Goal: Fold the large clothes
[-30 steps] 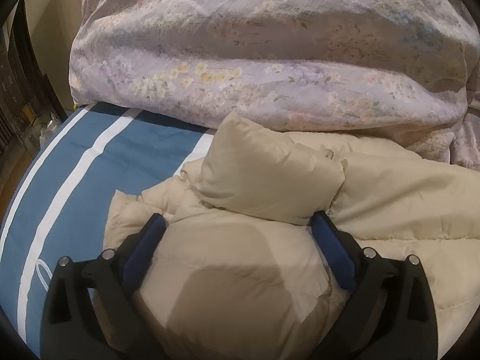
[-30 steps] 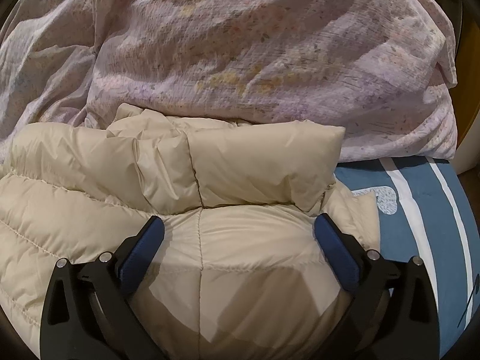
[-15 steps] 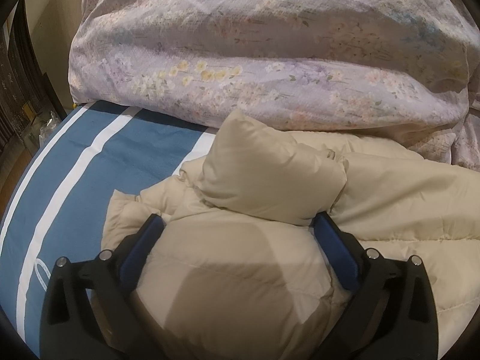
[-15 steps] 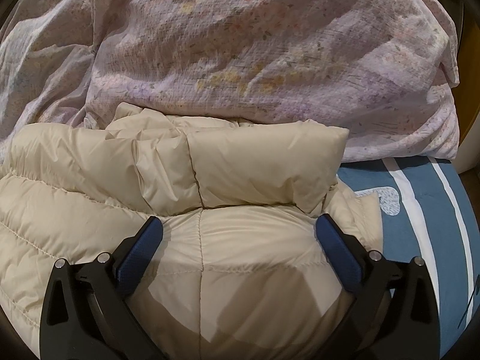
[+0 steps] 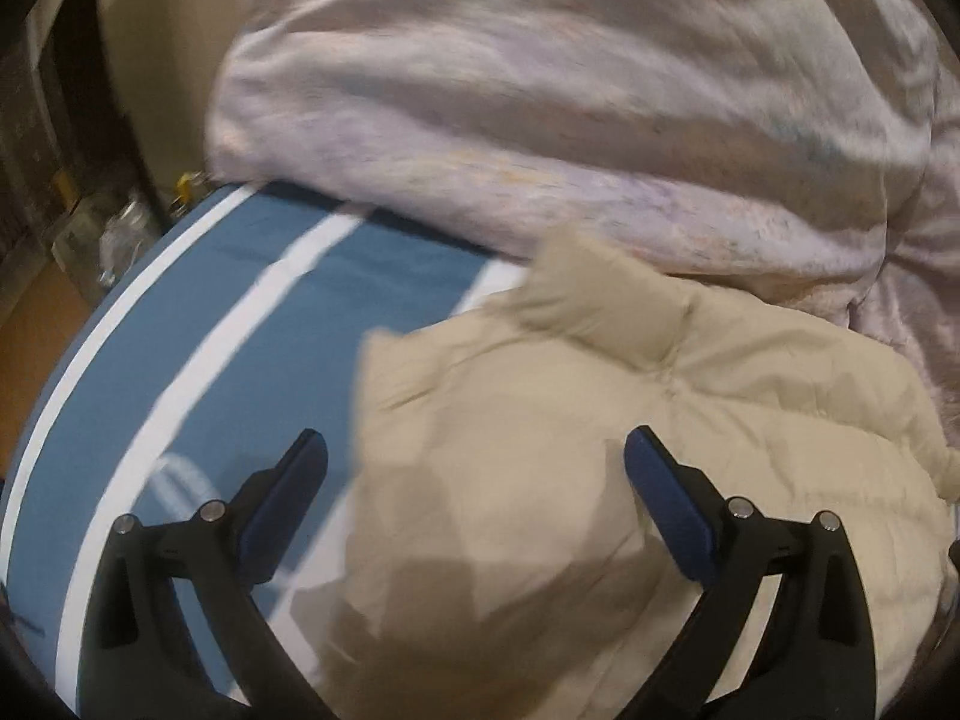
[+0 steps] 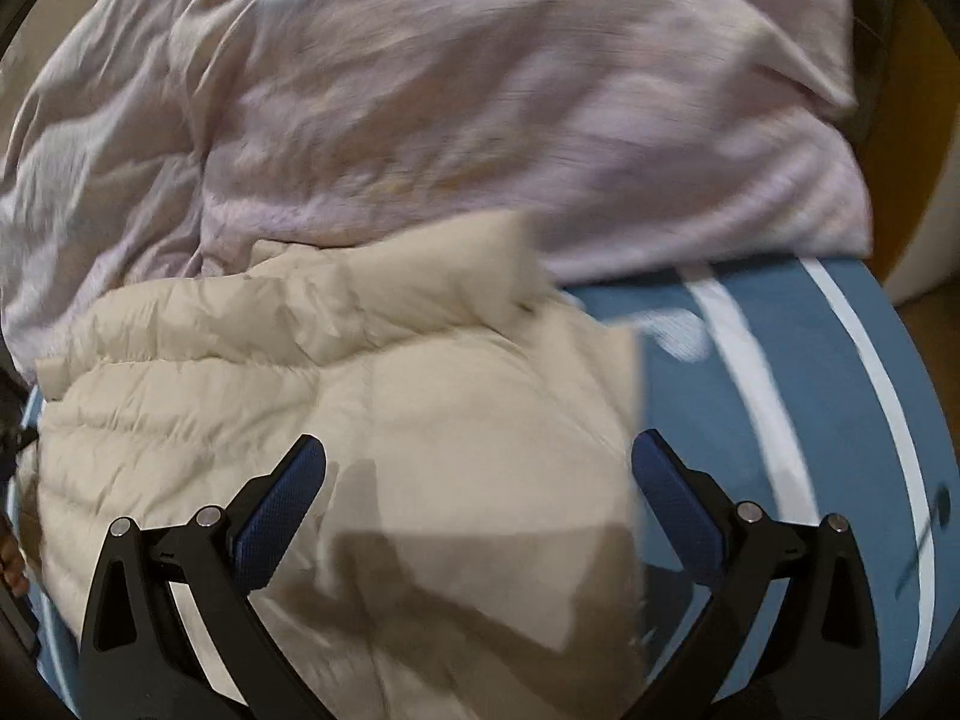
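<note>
While both claws gape, jacket (image 5: 600,480) lies beneath.

A bed (image 5: 198,324) covered in a blue sheet with white stripes. On it lie a folded beige puffer jacket (image 5: 600,450) and, behind and touching it, a bunched lilac floral duvet (image 5: 540,90).
</note>
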A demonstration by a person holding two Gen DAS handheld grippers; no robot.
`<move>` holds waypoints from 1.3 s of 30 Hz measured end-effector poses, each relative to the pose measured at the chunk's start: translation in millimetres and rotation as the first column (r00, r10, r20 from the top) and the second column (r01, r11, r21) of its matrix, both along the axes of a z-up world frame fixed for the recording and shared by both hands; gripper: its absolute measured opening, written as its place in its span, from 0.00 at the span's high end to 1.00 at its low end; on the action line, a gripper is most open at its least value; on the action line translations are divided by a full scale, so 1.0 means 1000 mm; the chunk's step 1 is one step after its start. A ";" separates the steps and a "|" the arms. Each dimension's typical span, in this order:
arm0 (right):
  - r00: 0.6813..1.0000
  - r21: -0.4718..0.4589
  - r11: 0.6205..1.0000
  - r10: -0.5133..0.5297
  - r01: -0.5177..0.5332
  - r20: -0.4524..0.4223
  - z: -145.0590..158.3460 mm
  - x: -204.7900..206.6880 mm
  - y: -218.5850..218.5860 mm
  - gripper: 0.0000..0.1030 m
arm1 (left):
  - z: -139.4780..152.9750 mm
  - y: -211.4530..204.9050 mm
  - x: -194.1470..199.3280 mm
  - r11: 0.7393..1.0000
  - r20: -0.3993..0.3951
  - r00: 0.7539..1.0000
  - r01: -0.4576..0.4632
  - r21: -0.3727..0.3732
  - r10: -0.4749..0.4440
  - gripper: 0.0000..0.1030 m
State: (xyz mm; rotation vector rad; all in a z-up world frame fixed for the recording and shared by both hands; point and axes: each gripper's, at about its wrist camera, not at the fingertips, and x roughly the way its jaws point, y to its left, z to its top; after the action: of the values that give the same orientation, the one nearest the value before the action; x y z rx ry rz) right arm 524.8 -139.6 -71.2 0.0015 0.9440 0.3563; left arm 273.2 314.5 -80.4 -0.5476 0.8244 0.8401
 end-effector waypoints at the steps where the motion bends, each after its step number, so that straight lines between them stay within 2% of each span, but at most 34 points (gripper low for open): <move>1: 1.000 0.018 1.000 -0.019 0.019 -0.021 -0.001 -0.003 -0.010 0.01 | 0.000 0.000 -0.010 1.000 0.007 1.000 -0.012 -0.012 0.012 0.04; 6: 0.973 0.173 0.976 -0.094 0.132 -0.211 -0.024 -0.019 -0.061 0.01 | -0.009 -0.003 -0.063 0.990 0.043 0.996 -0.067 -0.122 0.073 0.04; 9: 0.954 0.224 0.959 -0.109 0.175 -0.280 -0.037 -0.027 -0.073 0.01 | -0.011 -0.011 -0.077 0.982 0.067 0.994 -0.075 -0.174 0.088 0.04; 12: 0.941 0.254 0.947 -0.111 0.198 -0.319 -0.045 -0.037 -0.080 0.01 | -0.020 -0.019 -0.090 0.967 0.089 0.991 -0.075 -0.245 0.099 0.07; 17: 0.942 0.289 0.937 -0.098 0.196 -0.321 -0.045 -0.049 -0.081 0.02 | -0.029 -0.031 -0.098 0.942 0.132 0.984 -0.071 -0.329 0.120 0.15; 21: 0.940 0.330 0.924 -0.079 0.195 -0.333 -0.046 -0.060 -0.081 0.17 | -0.031 -0.039 -0.097 0.936 0.156 0.980 -0.063 -0.347 0.124 0.25; 23: 0.935 0.368 0.908 -0.063 0.198 -0.348 -0.048 -0.064 -0.080 0.25 | -0.031 -0.042 -0.095 0.931 0.173 0.977 -0.056 -0.360 0.126 0.33; 25: 0.930 0.391 0.896 -0.060 0.210 -0.363 -0.048 -0.063 -0.079 0.33 | -0.033 -0.043 -0.094 0.919 0.199 0.970 -0.052 -0.391 0.140 0.47; 27: 0.922 0.418 0.880 -0.055 0.226 -0.383 -0.052 -0.063 -0.078 0.50 | -0.035 -0.043 -0.093 0.901 0.228 0.959 -0.055 -0.430 0.167 0.57; 29: 0.912 0.454 0.854 -0.054 0.253 -0.407 -0.054 -0.065 -0.084 0.62 | -0.035 -0.042 -0.093 0.891 0.248 0.951 -0.057 -0.450 0.186 0.69; 31: 0.907 0.501 0.820 -0.050 0.277 -0.419 -0.055 -0.066 -0.089 0.71 | -0.030 -0.042 -0.092 0.892 0.265 0.946 -0.049 -0.450 0.185 0.80; 32: 0.907 0.517 0.808 -0.048 0.281 -0.418 -0.053 -0.068 -0.092 0.75 | -0.028 -0.042 -0.092 0.895 0.268 0.946 -0.045 -0.444 0.181 0.82; 34: 0.916 0.528 0.805 -0.045 0.270 -0.400 -0.046 -0.070 -0.093 0.79 | -0.021 -0.042 -0.092 0.904 0.276 0.947 -0.034 -0.427 0.166 0.86; 39: 0.934 0.543 0.807 -0.028 0.232 -0.357 -0.027 -0.081 -0.093 0.82 | -0.004 -0.040 -0.097 0.920 0.303 0.941 -0.019 -0.391 0.148 0.89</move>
State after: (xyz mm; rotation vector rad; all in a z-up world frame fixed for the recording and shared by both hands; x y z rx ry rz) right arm 443.5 -232.7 -98.4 0.7105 1.1324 0.5143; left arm 176.1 274.0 -84.4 -1.0490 0.6601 0.6411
